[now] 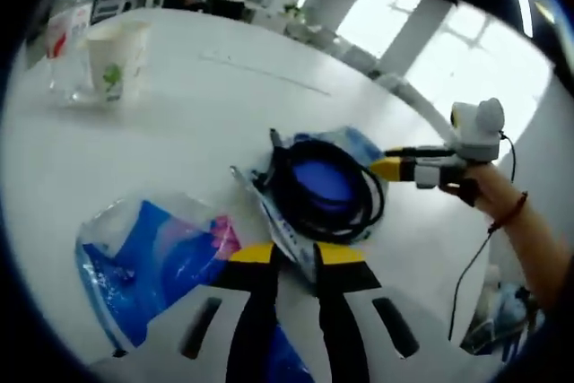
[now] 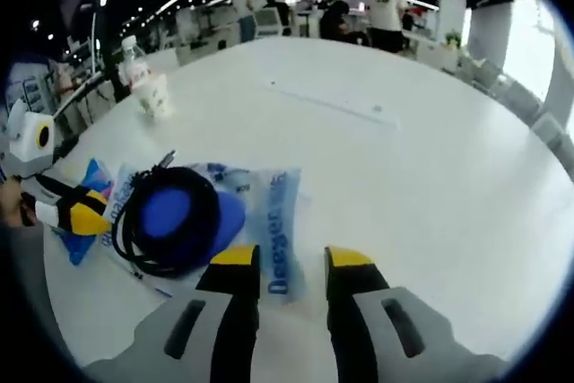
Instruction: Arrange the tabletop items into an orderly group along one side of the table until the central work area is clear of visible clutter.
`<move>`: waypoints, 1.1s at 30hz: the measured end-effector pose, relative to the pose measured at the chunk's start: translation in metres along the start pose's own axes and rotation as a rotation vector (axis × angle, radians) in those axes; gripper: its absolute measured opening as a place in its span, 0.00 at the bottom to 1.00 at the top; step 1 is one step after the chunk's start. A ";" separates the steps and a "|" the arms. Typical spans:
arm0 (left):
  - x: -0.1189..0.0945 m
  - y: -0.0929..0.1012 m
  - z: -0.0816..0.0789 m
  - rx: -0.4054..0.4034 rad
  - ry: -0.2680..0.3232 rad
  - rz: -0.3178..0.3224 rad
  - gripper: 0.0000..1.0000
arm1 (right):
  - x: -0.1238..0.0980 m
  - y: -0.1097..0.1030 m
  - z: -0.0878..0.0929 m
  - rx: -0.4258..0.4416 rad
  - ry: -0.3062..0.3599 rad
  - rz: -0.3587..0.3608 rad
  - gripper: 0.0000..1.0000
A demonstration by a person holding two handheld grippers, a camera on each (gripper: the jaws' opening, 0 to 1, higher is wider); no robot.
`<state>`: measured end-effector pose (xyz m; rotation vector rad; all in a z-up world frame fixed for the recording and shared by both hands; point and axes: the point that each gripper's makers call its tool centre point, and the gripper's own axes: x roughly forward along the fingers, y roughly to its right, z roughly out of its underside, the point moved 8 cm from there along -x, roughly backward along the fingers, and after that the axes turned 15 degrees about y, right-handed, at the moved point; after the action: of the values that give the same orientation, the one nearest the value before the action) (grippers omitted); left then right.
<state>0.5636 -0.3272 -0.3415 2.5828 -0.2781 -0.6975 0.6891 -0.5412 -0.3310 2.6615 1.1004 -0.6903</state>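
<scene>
A clear plastic bag (image 1: 354, 145) (image 2: 273, 213) with blue print holds a coiled black cable (image 1: 327, 187) (image 2: 166, 217) and lies flat on the white table (image 1: 233, 105) (image 2: 404, 159). My left gripper (image 1: 296, 256) (image 2: 82, 208) stands open at the bag's near edge, and a strip of the plastic reaches in between its yellow tips. My right gripper (image 2: 292, 259) (image 1: 392, 163) is open at the opposite end of the bag, with the bag's corner lying between its tips. A second, crumpled blue bag (image 1: 148, 262) (image 2: 90, 175) lies beside the left gripper.
A paper cup (image 1: 117, 56) (image 2: 154, 94) and a clear water bottle (image 1: 70, 29) (image 2: 134, 58) stand together near the table's far corner. People and desks fill the room beyond the table. A hand (image 1: 480, 187) holds the right gripper.
</scene>
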 end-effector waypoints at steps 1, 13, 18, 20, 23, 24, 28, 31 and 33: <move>0.001 -0.001 0.000 0.002 -0.001 -0.003 0.08 | 0.000 -0.002 0.000 -0.001 0.001 -0.011 0.20; 0.001 0.003 -0.007 0.095 0.054 0.013 0.00 | 0.001 -0.002 -0.001 -0.053 0.012 -0.060 0.01; 0.000 0.002 -0.008 0.067 0.041 0.022 0.00 | -0.001 -0.004 -0.001 -0.076 0.026 -0.047 0.01; -0.001 0.004 -0.010 0.086 0.047 0.027 0.00 | -0.002 -0.005 -0.001 -0.077 0.031 -0.042 0.01; -0.002 0.003 -0.011 0.076 0.048 0.030 0.00 | -0.005 -0.006 -0.004 -0.080 0.035 -0.033 0.01; -0.003 0.003 -0.013 0.075 0.051 0.030 0.00 | -0.006 -0.007 -0.005 -0.080 0.039 -0.031 0.01; -0.005 0.001 -0.021 0.083 0.067 0.035 0.00 | -0.010 -0.009 -0.011 -0.079 0.058 -0.020 0.01; -0.007 -0.001 -0.033 0.083 0.102 0.048 0.00 | -0.012 -0.011 -0.015 -0.079 0.052 -0.012 0.01; -0.007 -0.002 -0.041 0.101 0.109 0.056 0.00 | -0.015 -0.014 -0.019 -0.080 0.064 -0.012 0.01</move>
<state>0.5788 -0.3077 -0.3077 2.6862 -0.3572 -0.5336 0.6767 -0.5341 -0.3072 2.6277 1.1365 -0.5549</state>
